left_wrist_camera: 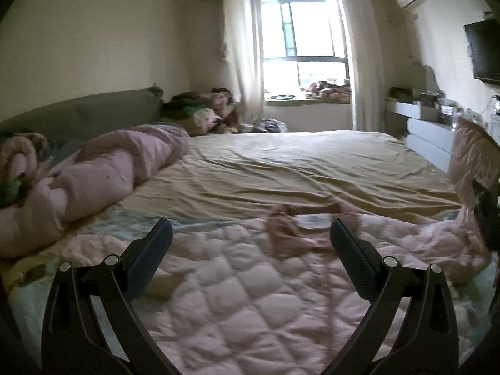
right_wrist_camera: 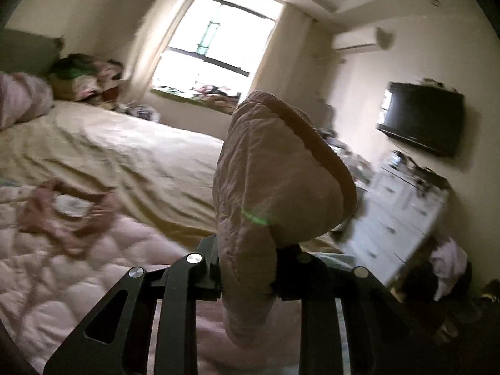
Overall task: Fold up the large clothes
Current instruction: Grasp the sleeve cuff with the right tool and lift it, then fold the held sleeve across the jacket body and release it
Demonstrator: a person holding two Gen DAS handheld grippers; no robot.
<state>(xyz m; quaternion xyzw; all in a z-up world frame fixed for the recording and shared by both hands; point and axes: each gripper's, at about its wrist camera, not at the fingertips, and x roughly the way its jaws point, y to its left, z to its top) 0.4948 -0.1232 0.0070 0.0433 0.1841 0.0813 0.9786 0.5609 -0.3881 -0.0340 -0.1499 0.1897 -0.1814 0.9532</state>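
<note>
A pink quilted garment [left_wrist_camera: 250, 287] lies spread on the near part of the bed, its collar with a white label [left_wrist_camera: 312, 218] facing the window. My left gripper [left_wrist_camera: 251, 234] is open and empty just above the garment, the collar between its fingertips. My right gripper [right_wrist_camera: 247, 262] is shut on the garment's sleeve [right_wrist_camera: 275, 181], which stands up, cuff on top, lifted above the bed. The lifted sleeve and right gripper show at the right edge of the left wrist view [left_wrist_camera: 472, 156]. The garment's body also shows in the right wrist view [right_wrist_camera: 62, 275].
The bed has a tan sheet [left_wrist_camera: 297, 168]. A rolled pink duvet [left_wrist_camera: 103, 172] lies at the left by the headboard. Piled clothes [left_wrist_camera: 200, 109] sit beyond it. A white dresser [right_wrist_camera: 403, 218] and wall TV [right_wrist_camera: 422, 118] stand on the right.
</note>
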